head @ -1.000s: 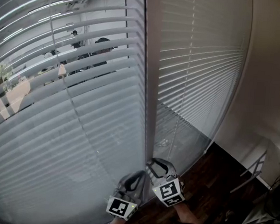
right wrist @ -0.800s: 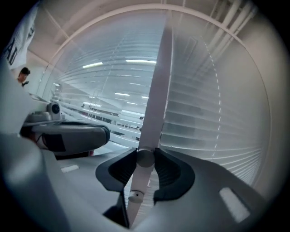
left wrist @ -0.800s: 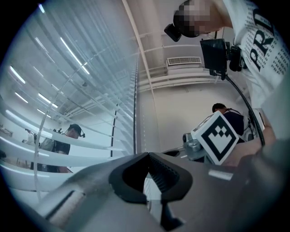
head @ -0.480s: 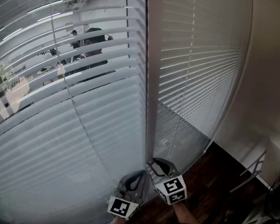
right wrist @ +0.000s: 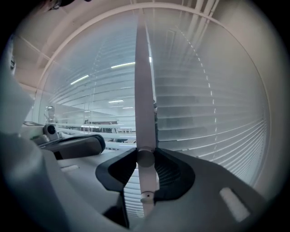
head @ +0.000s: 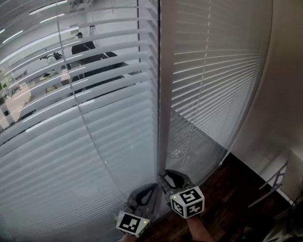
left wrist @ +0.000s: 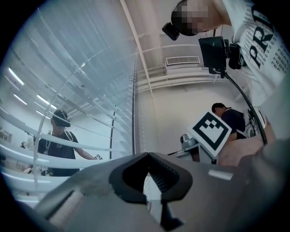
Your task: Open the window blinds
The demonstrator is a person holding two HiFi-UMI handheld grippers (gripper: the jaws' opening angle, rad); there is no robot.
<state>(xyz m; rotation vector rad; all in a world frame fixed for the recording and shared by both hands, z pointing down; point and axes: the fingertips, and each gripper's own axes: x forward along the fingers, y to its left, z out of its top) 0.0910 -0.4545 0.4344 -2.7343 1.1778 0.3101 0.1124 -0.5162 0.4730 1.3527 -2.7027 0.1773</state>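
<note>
Two sets of grey window blinds fill the head view. The left blind point(head: 62, 132) has its slats tilted partly open, and a room with people shows through the gaps. The right blind point(head: 217, 71) is closed flat. A grey tilt wand point(right wrist: 146, 136) hangs between them, and my right gripper point(right wrist: 146, 159) is shut on its lower end. In the head view the right gripper point(head: 171, 179) sits at the foot of the grey upright strip point(head: 161, 93). My left gripper point(head: 146, 195) is just left of it, jaws together and holding nothing.
A dark wooden floor point(head: 228, 201) lies below the blinds. A pale wall point(head: 293, 91) closes the right side, with a metal frame point(head: 274, 183) leaning at its foot. A thin cord point(head: 84, 123) hangs across the left blind. A person point(left wrist: 253, 50) stands behind the left gripper.
My right gripper has rolled about the wand, so its marker cube shows a different face. The left blind's slats show wider gaps near the top. The left gripper stayed put.
</note>
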